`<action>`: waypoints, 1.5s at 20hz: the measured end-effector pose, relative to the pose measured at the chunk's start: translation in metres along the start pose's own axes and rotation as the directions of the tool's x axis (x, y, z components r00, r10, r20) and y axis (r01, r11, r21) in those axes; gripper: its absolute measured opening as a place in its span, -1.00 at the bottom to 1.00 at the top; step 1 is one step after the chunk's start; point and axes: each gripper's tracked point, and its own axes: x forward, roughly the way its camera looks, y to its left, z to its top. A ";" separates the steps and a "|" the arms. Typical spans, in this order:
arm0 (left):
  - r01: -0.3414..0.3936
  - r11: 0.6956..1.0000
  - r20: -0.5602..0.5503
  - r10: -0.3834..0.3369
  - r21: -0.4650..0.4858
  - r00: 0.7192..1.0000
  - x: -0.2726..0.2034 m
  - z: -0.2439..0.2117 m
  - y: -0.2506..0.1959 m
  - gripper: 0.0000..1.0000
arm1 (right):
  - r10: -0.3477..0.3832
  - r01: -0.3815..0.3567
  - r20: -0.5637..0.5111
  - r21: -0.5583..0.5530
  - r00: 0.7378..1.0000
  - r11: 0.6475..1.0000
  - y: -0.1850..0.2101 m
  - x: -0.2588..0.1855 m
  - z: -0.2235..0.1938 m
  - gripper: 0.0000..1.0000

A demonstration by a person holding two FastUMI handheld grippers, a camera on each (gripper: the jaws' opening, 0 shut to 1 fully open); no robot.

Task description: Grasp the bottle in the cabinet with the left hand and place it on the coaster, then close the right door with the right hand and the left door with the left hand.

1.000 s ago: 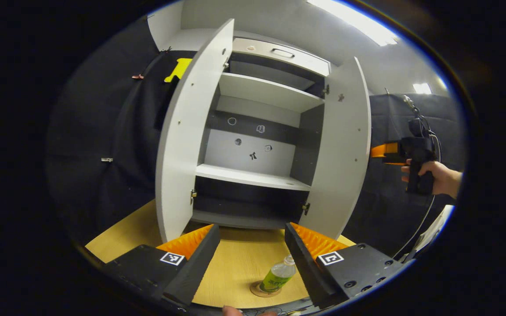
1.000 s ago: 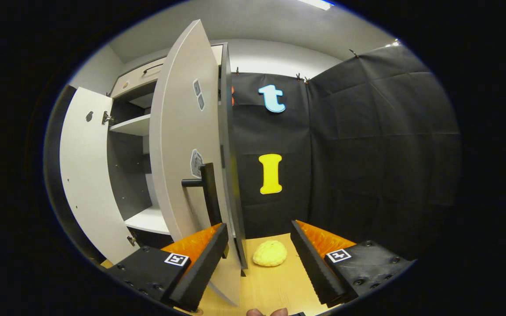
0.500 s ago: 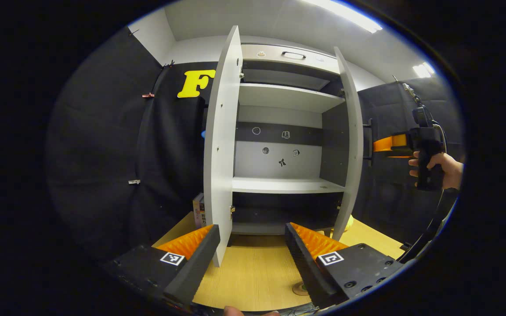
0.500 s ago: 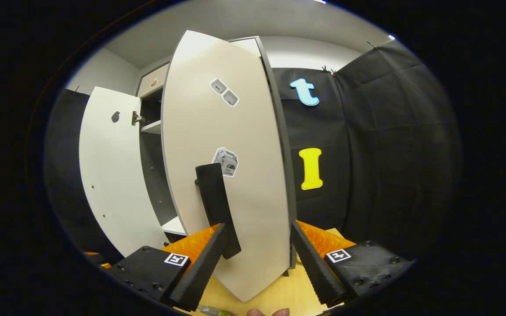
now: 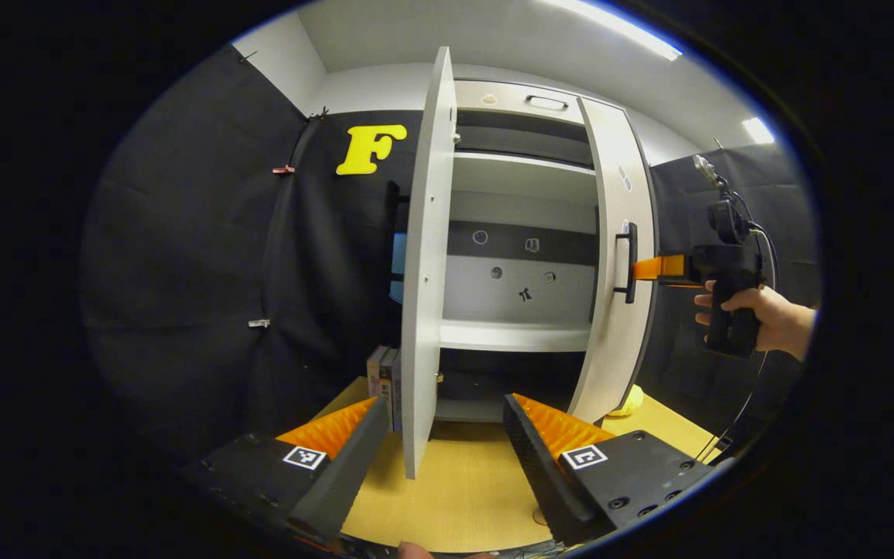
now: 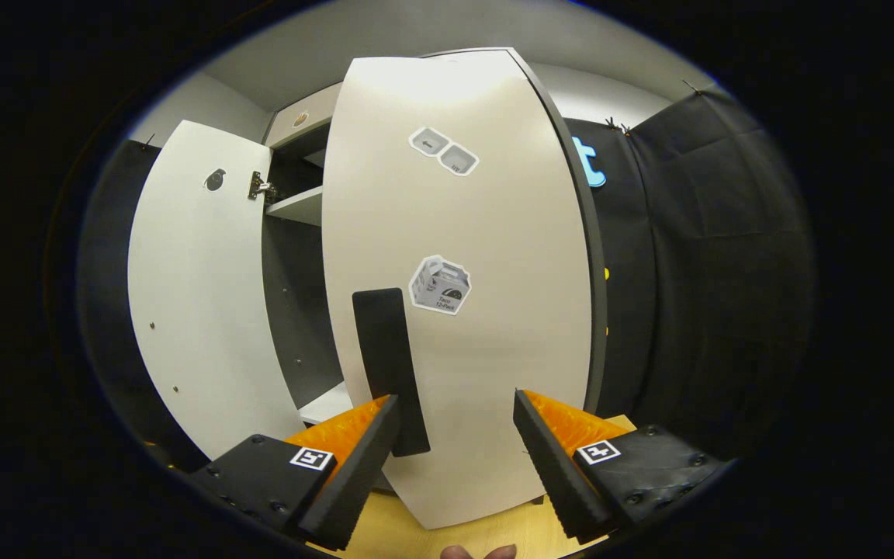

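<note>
1. Swinging the right door (image 6: 478, 310) shut, we have brought it from edge-on a second ago to nearly face-on in the right gripper view; it is partly closed, with the gap to the cabinet (image 5: 521, 233) narrowing.
2. Our right gripper (image 6: 455, 458) is released, jaws spread wide with nothing between them. Its tips sit right at the door face beside the dark handle (image 6: 385, 365); we cannot tell whether they touch it.
3. Our left gripper (image 5: 443, 458) is also released and empty, held back over the wooden table (image 5: 462, 489), with the left door (image 5: 424, 287) edge-on just beyond its fingers and wide open.
4. The bottle is out of the cabinet: a second ago it stood on the coaster near the left gripper, and the shelves are bare now. At present a sliver that may be the coaster's rim peeks beside the left gripper's right finger; the bottle itself we cannot place.
5. We judge the placing done and the right door's closing under way, the left door next.
6. The left gripper view gives the shelves, the right gripper from the side in a hand (image 5: 757, 310), and a yellow object (image 5: 629, 400) behind the right door; the right gripper view gives that door's stickers (image 6: 439, 283).
</note>
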 end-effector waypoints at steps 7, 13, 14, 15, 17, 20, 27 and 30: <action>-0.106 0.994 0.075 0.104 0.026 0.992 0.014 0.048 0.063 0.89 | -0.014 0.014 0.002 0.014 1.000 1.000 0.011 0.028 -0.003 0.95; -0.170 0.984 0.101 0.165 0.044 0.981 0.052 0.083 0.112 0.89 | -0.036 0.036 0.005 -0.028 0.999 0.999 0.013 0.031 -0.001 0.95; -0.163 0.986 0.104 0.157 0.048 0.982 0.064 0.087 0.113 0.89 | -0.035 0.035 0.009 -0.018 0.999 0.999 0.014 0.027 0.001 0.96; -0.157 0.986 0.108 0.151 0.052 0.983 0.076 0.090 0.115 0.89 | -0.032 0.032 0.017 -0.001 0.999 0.999 0.015 0.019 0.004 0.96; -0.167 0.984 0.103 0.160 0.058 0.982 0.091 0.092 0.122 0.89 | -0.033 0.032 0.027 0.013 0.999 0.999 0.013 0.000 0.009 0.95; -0.180 0.982 0.076 0.175 0.056 0.982 0.111 0.084 0.124 0.89 | -0.026 0.026 0.050 -0.006 0.998 1.000 0.010 -0.019 0.016 0.95; -0.144 0.988 0.091 0.138 0.059 0.986 0.114 0.082 0.108 0.87 | -0.024 0.026 0.040 -0.041 0.999 0.999 -0.004 -0.049 0.012 0.95; -0.142 0.988 0.084 0.137 0.064 0.987 0.115 0.082 0.101 0.86 | -0.031 0.033 0.047 -0.048 0.998 0.998 -0.009 -0.059 0.020 0.96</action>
